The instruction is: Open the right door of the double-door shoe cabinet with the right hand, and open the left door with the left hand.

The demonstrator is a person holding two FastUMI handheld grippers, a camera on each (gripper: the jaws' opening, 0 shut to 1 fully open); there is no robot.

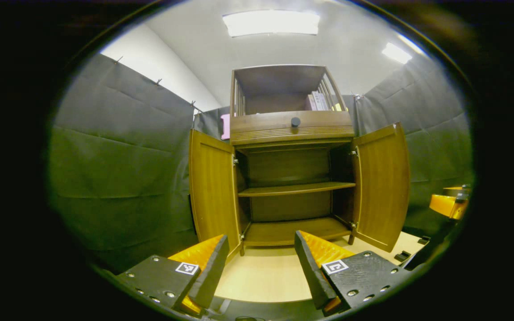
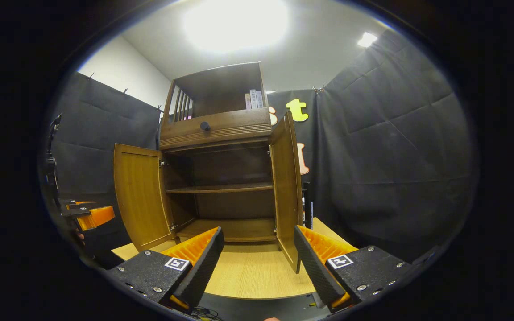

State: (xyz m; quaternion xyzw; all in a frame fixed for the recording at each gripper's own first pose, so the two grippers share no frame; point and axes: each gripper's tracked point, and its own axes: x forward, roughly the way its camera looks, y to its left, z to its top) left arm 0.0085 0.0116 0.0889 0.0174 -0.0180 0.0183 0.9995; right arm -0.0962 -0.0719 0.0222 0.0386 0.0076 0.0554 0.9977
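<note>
— Left side first?
— Left door (image 1: 212, 191) swinging wide open, hanging off the left edge of the shoe cabinet (image 1: 290, 129). Left gripper (image 1: 261, 263) hovering in front, well apart from it, jaws spread with nothing between them.
— Middle?
— Cabinet standing on the pale wooden counter (image 1: 261, 276), showing a bare inner shelf (image 1: 295, 189) and a round knob (image 1: 295, 121) on the drawer above.
— And right?
— Right door (image 2: 286, 187) also standing wide open, seen nearly edge-on in the right gripper view. Right gripper (image 2: 259, 263) hanging just before it, not touching, jaws gaping apart, gripping nothing.
</note>
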